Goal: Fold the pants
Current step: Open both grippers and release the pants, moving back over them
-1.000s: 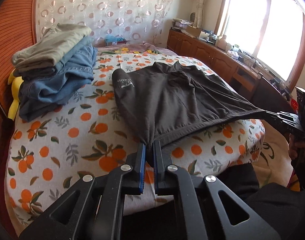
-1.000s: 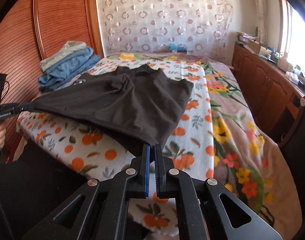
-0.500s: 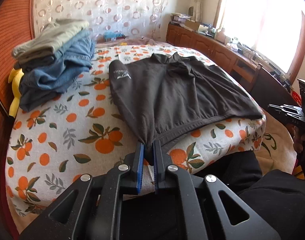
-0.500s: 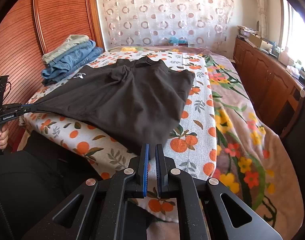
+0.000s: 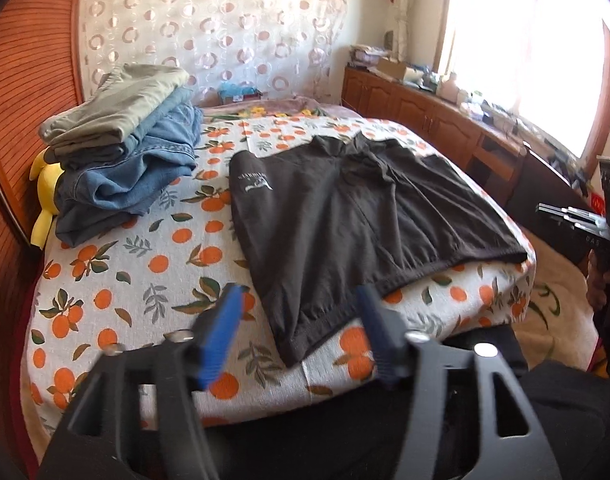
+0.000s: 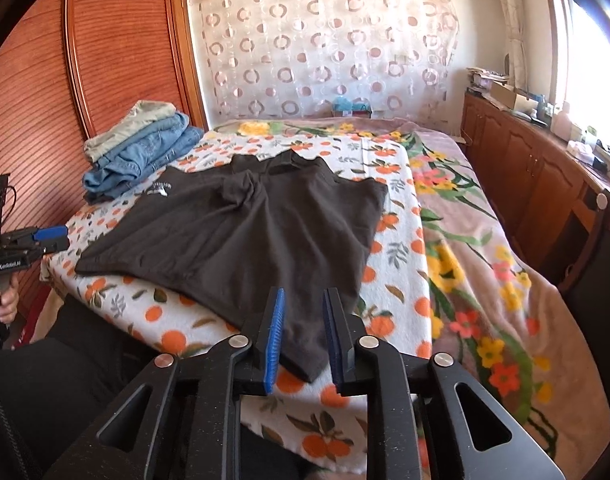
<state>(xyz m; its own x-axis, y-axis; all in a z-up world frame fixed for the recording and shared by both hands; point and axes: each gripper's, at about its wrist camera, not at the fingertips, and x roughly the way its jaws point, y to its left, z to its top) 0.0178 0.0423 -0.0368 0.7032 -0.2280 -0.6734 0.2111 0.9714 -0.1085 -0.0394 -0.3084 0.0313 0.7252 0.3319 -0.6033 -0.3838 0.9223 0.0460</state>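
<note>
The dark brown pants [image 5: 345, 220] lie spread flat on the orange-print bedspread [image 5: 125, 280], with the hem at the near bed edge; they also show in the right wrist view [image 6: 245, 232]. My left gripper [image 5: 297, 332] is open, its blue pads on either side of the near left hem corner and apart from the cloth. My right gripper [image 6: 303, 336] is open just above the near right hem corner, holding nothing. Each gripper shows at the edge of the other's view: the right one [image 5: 573, 216], the left one [image 6: 37, 240].
A stack of folded jeans and khaki trousers [image 5: 125, 148] lies at the far left of the bed by the wooden headboard [image 5: 21, 100]. A floral blanket [image 6: 485, 260] covers the right side. Wooden cabinets [image 5: 425, 120] line the window wall.
Both grippers have opened and let go of the pants' hem corners. The pants, held taut and lifted before, now lie flat on the bed.
</note>
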